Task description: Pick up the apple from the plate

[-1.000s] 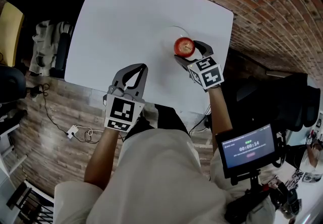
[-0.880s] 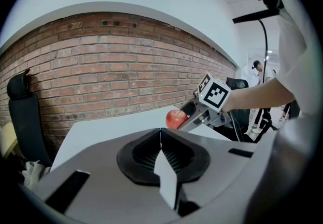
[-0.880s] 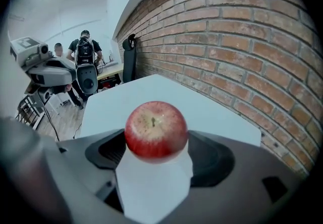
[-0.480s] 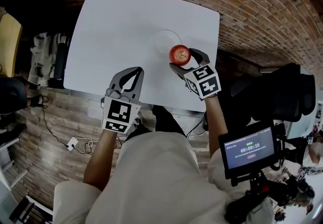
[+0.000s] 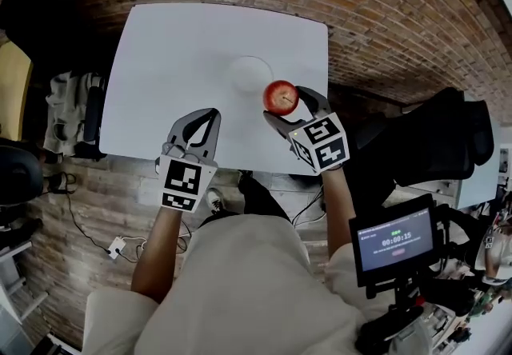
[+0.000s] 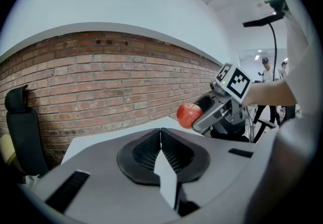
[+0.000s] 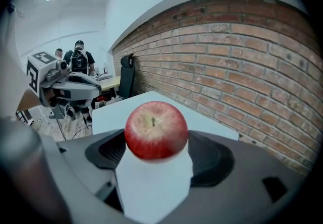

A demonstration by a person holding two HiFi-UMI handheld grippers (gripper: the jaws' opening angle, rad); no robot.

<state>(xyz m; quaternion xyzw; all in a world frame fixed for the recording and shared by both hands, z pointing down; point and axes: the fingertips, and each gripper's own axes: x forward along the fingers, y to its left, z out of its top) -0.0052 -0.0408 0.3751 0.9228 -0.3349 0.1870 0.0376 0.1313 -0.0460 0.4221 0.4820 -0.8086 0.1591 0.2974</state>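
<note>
A red apple (image 5: 281,96) is held in my right gripper (image 5: 285,105), which is shut on it above the right part of the white table (image 5: 176,49). In the right gripper view the apple (image 7: 156,129) fills the space between the jaws, stem up. The white plate (image 5: 249,73) lies bare on the table, up and left of the apple. My left gripper (image 5: 202,123) hangs over the table's near edge, shut with nothing in it; in its own view the jaws (image 6: 161,140) meet, and the apple (image 6: 188,115) shows off to the right.
A brick floor surrounds the table. A dark chair (image 5: 448,137) stands to the right, and a screen (image 5: 394,240) on a rig at lower right. Clothes and a yellow seat (image 5: 14,77) lie at the left. People stand in the background of the right gripper view.
My right gripper has lifted the apple off the plate and drawn it back toward me and to the right. The plate stays bare. The left gripper has kept its place.
</note>
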